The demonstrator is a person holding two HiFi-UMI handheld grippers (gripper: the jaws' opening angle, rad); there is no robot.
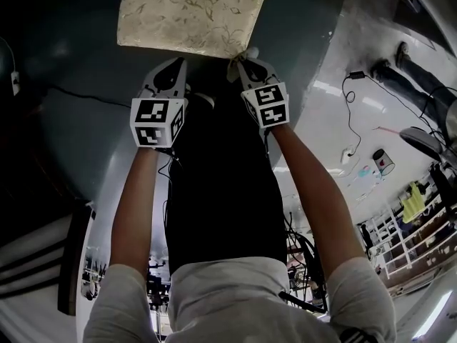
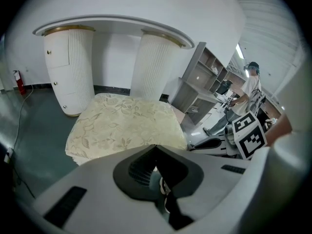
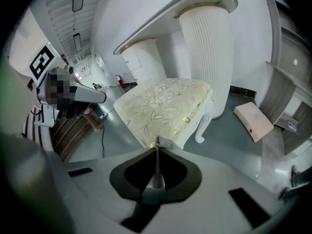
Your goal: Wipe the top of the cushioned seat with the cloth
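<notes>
The cushioned seat [image 1: 193,13] has a cream cover with a leaf pattern and lies at the top of the head view. My right gripper [image 1: 240,61] hovers at its near right corner, shut on a small pale cloth [image 1: 233,67]. In the right gripper view [image 3: 157,147] a crumpled tip of the cloth [image 3: 158,142] pokes out past the jaws, in front of the seat's corner [image 3: 165,106]. My left gripper [image 1: 181,63] hangs just short of the seat's near edge. Its jaws [image 2: 156,147] are shut with nothing between them, and the seat [image 2: 126,126] lies ahead.
Two white fluted pedestals [image 2: 75,67] [image 2: 156,67] carry a curved white top behind the seat. A pink box [image 3: 253,121] lies on the floor to its right. A grey shelf unit [image 2: 200,82], a floor cable [image 1: 71,95] and a standing person [image 1: 421,84] are nearby.
</notes>
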